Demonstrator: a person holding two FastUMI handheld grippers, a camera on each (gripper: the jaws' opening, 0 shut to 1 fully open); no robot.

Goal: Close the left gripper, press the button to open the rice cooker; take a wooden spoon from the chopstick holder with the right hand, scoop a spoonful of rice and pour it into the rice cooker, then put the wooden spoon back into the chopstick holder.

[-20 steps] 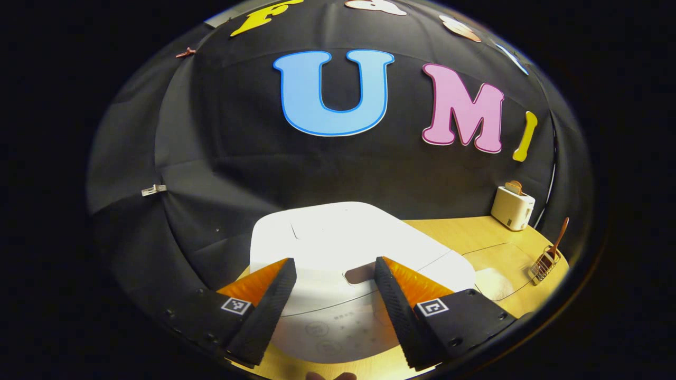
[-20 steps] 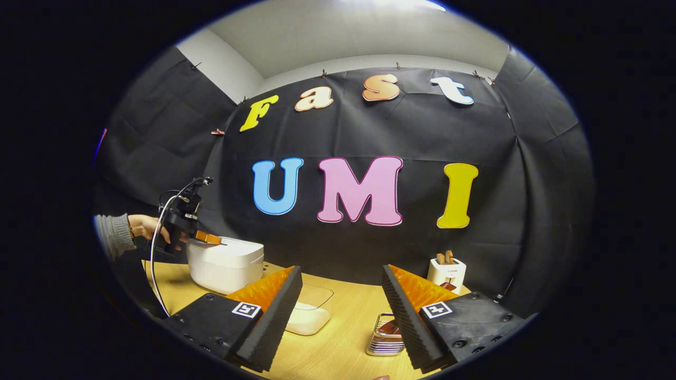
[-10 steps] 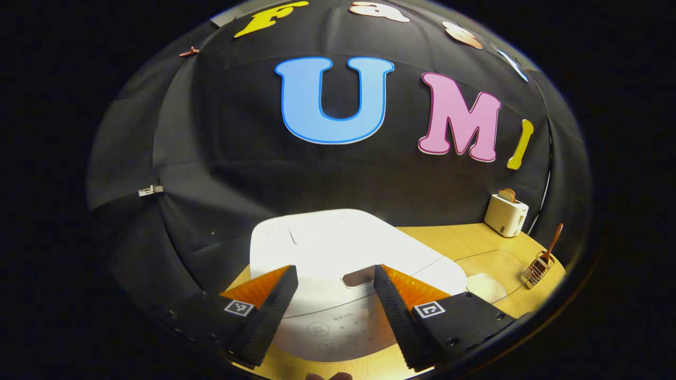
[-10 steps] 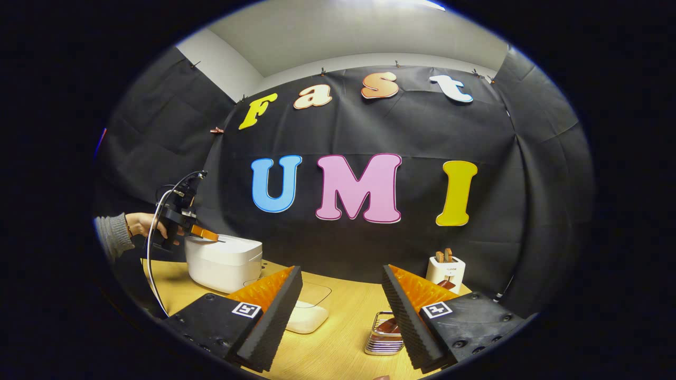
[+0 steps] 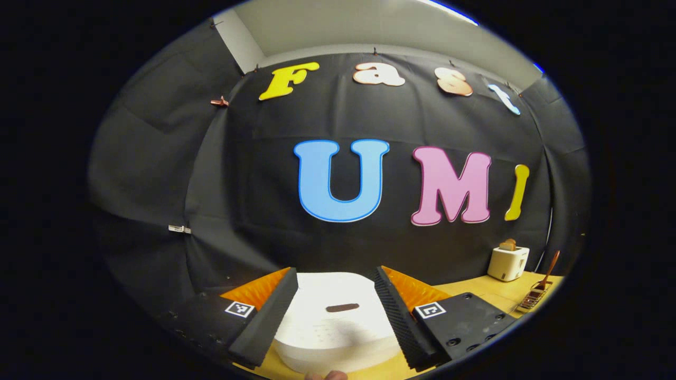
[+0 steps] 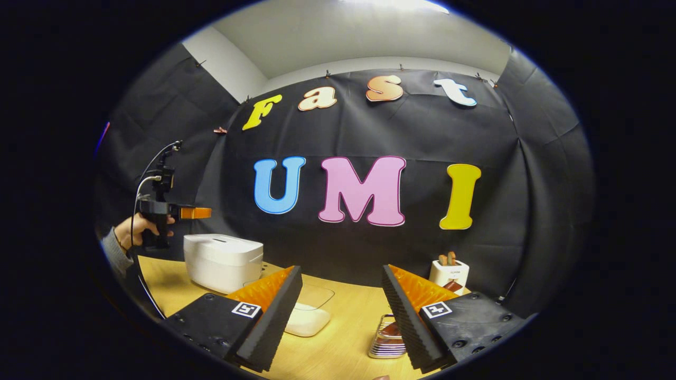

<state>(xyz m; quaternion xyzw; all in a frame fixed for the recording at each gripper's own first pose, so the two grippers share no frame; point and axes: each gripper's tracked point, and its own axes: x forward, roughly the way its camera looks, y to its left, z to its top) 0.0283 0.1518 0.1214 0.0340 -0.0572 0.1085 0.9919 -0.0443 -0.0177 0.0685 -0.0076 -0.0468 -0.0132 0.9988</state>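
Where the wooden table (image 6: 338,338) runs across both views, we note it as the largest surface, carrying every item. Next in size, the white rice cooker (image 6: 223,261) stands at the table's left end with its lid down; in the left gripper view the same cooker (image 5: 338,322) lies below and ahead, its dark lid button (image 5: 342,307) seen between the two fingers. We hold the left gripper (image 5: 335,311) above the cooker, jaws spread wide and gripping nothing; in the right gripper view that gripper (image 6: 195,212) hangs level in the air above the cooker's left edge, apart from the lid, with a hand (image 6: 138,229) around its grip. We hold the right gripper (image 6: 342,311) low over the middle of the table, jaws likewise wide apart and empty. A clear container of rice (image 6: 309,316) sits on the table just right of the cooker, partly behind the right gripper's left finger. A white toaster (image 6: 448,273) stands against the back wall at the right. Near the front, the wire chopstick holder (image 6: 388,340) sits partly behind the right finger, and in the left gripper view the wooden spoon (image 5: 546,266) leans up out of that holder (image 5: 531,301).
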